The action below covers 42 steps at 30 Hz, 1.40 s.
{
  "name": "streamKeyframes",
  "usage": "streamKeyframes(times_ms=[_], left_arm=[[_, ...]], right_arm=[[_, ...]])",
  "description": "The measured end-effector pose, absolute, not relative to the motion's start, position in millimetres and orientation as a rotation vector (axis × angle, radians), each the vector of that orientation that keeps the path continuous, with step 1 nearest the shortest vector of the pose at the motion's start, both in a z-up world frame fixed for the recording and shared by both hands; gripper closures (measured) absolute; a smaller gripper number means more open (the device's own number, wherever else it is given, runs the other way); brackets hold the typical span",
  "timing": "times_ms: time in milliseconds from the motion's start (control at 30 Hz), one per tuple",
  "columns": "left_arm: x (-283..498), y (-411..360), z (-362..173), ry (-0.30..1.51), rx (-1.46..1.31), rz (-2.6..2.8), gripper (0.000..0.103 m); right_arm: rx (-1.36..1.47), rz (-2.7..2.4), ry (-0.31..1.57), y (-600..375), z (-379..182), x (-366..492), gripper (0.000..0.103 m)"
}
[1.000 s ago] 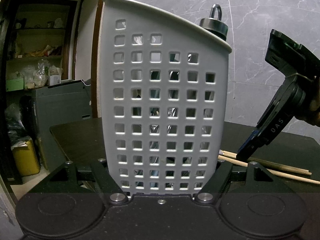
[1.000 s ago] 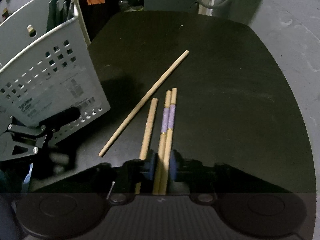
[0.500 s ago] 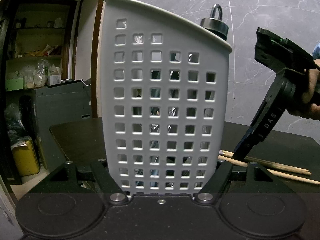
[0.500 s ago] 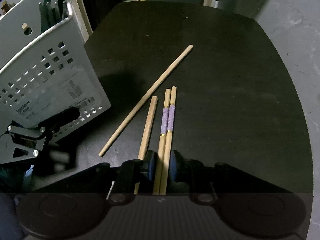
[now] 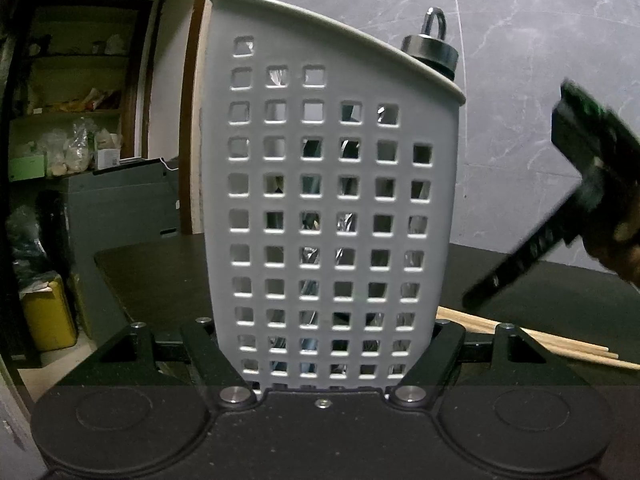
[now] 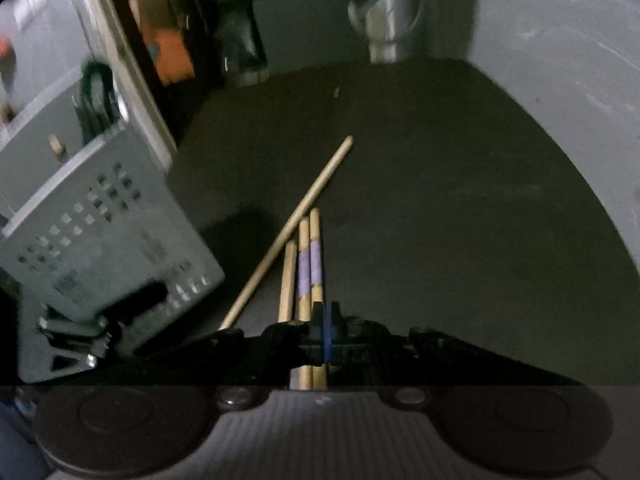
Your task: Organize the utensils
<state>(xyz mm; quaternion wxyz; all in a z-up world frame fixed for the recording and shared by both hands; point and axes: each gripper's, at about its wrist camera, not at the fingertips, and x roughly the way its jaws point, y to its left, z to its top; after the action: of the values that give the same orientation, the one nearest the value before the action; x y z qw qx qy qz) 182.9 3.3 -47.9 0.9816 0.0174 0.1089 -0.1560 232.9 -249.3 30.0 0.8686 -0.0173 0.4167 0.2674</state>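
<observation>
A white perforated utensil basket [image 5: 332, 200] stands upright on the black table [image 6: 460, 220], with my left gripper [image 5: 322, 324] shut on its two sides. Beside the basket [image 6: 100, 240] several wooden chopsticks lie on the table: a pair with purple bands [image 6: 310, 268], a short plain one [image 6: 287, 280] and a long plain one [image 6: 304, 204]. My right gripper [image 6: 326, 332] hovers over the near ends of the banded pair. Its blue pads meet with nothing between them. From the left wrist that right gripper [image 5: 480, 300] shows blurred, slanting down above the chopsticks [image 5: 560, 344].
Metal utensils fill the basket, and a dark cap with a ring [image 5: 430, 54] sticks out of its top. A metal pot [image 6: 388, 24] stands beyond the table's far edge. A grey cabinet [image 5: 120, 204] and a yellow canister [image 5: 48, 316] are off to the left.
The right gripper's jaws, which straddled the banded chopsticks, have closed together without them. It has tilted up and shifted right. The chopsticks, basket and left gripper have not moved.
</observation>
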Motion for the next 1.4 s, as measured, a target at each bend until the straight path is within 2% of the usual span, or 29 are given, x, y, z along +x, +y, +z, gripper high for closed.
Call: streamKeyframes(times_ms=[200, 300, 400, 500, 800, 1200, 1267, 1300, 1400], left_arm=[[182.6, -1.4, -47.1, 0.222, 0.042, -0.308, 0.028], [182.7, -1.8, -47.2, 0.222, 0.043, -0.308, 0.028], [182.2, -1.7, -47.0, 0.221, 0.043, -0.308, 0.028], [181.9, -2.0, -46.7, 0.220, 0.043, -0.310, 0.028], [181.9, 0.6, -48.3, 0.219, 0.036, -0.314, 0.028], [182.1, 0.6, -49.8, 0.221, 0.039, -0.315, 0.028], [182.0, 0.7, -49.8, 0.221, 0.039, -0.314, 0.028], [181.9, 0.6, -49.8, 0.220, 0.040, -0.314, 0.028], [182.3, 1.2, -50.0, 0.221, 0.038, -0.316, 0.028]], right_arm=[[-0.031, 0.534, 0.870, -258.2, 19.8, 228.6, 0.103], [-0.035, 0.550, 0.891, -255.4, 19.6, 230.6, 0.093], [-0.071, 0.583, 0.894, -246.4, 24.5, 228.6, 0.089], [-0.136, 0.595, 0.903, -234.7, 27.3, 224.8, 0.078], [-0.236, 0.608, 0.929, -212.8, 31.2, 210.7, 0.075], [-0.280, 0.593, 0.942, -209.9, 22.3, 217.8, 0.076], [-0.287, 0.584, 0.947, -206.4, 22.0, 220.9, 0.081], [-0.293, 0.582, 0.954, -204.8, 21.2, 222.1, 0.088], [-0.314, 0.573, 0.981, -200.4, 23.6, 222.9, 0.089]])
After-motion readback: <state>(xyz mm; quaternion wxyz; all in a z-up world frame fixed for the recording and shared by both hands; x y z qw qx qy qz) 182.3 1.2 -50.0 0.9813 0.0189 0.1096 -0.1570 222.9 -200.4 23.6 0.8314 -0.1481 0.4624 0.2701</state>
